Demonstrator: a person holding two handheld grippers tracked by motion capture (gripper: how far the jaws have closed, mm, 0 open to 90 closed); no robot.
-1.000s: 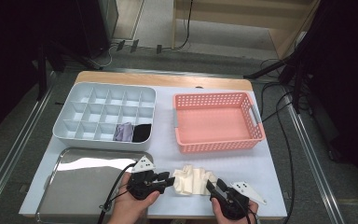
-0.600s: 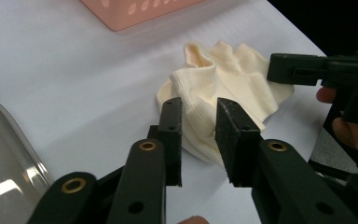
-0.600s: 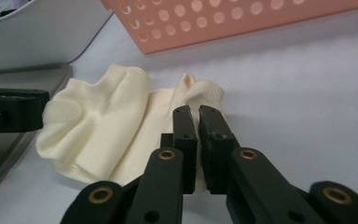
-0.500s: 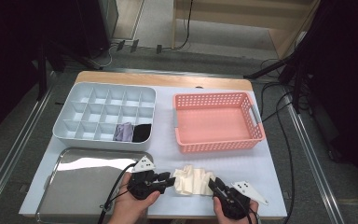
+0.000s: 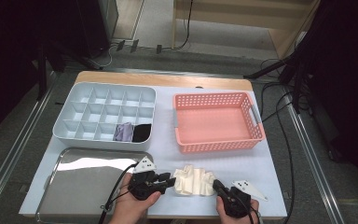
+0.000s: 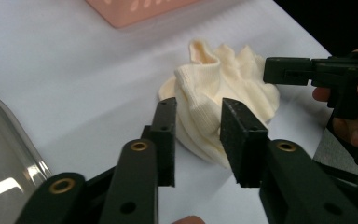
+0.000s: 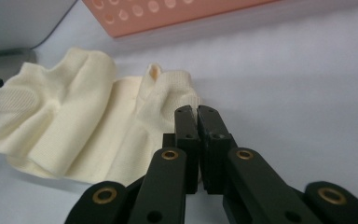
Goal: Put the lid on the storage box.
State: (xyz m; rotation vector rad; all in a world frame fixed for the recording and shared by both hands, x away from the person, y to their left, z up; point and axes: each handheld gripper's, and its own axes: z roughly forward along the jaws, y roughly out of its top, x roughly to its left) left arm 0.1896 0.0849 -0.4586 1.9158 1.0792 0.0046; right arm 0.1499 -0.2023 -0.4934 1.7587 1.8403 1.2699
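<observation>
A crumpled cream sock (image 5: 193,181) (image 6: 214,88) (image 7: 74,121) lies on the white table near its front edge, between my two grippers. My left gripper (image 5: 170,178) (image 6: 198,105) comes in from the left, its jaws shut on the sock's thick bunched end. My right gripper (image 5: 216,185) (image 7: 197,109) comes in from the right. Its jaws have just been closing and now meet tightly over the sock's cuff corner. The left gripper view shows that right gripper (image 6: 268,70) reaching onto the sock's far side.
A pink perforated basket (image 5: 214,147) stands behind the sock on the right. At the back left, a grey compartment box (image 5: 103,105) holds a purple item (image 5: 123,132) and a black item (image 5: 142,132). A shiny metal tray (image 5: 84,186) lies at the front left, beside my left hand.
The right gripper's jaws have drawn together at the sock's right edge. Both hands and the sock stay where they were.
</observation>
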